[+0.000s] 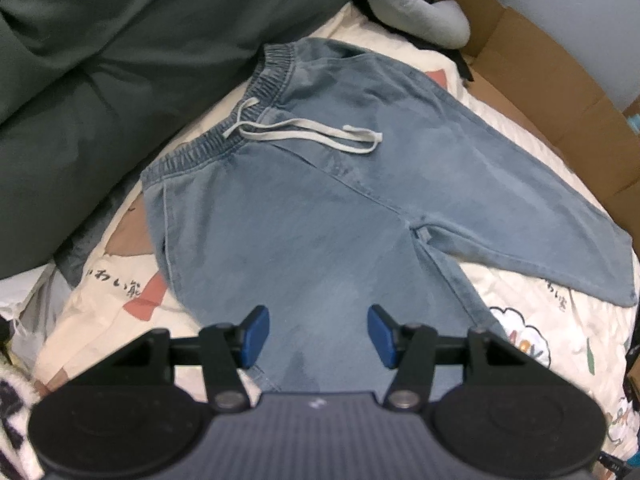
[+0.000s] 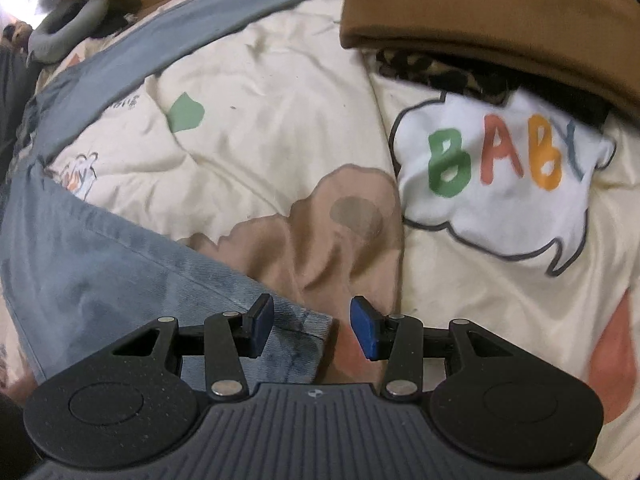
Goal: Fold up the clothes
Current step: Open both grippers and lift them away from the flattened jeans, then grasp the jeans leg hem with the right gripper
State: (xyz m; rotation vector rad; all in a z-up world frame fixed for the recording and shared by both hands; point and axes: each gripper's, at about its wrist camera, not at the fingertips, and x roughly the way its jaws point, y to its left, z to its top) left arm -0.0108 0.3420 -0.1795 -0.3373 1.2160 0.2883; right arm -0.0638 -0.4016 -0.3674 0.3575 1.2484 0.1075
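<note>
Light blue denim trousers (image 1: 304,208) with an elastic waistband and a grey drawstring (image 1: 304,130) lie spread flat on a cream printed quilt (image 1: 532,320). In the left wrist view, my left gripper (image 1: 318,334) hovers open above the near trouser leg, nothing between its blue pads. In the right wrist view, the near leg's hem (image 2: 292,328) lies under my right gripper (image 2: 312,328). Its jaws stand open over the hem's corner, the left pad (image 2: 262,326) above denim, the right pad (image 2: 366,332) above quilt. The other leg (image 2: 180,36) runs across the top left.
A dark green duvet (image 1: 100,80) bunches at the left. A grey stuffed toy (image 1: 404,4) and cardboard boxes (image 1: 552,92) line the far side. In the right wrist view a brown folded cloth (image 2: 500,20) lies over a leopard-print piece (image 2: 452,72) at the top right.
</note>
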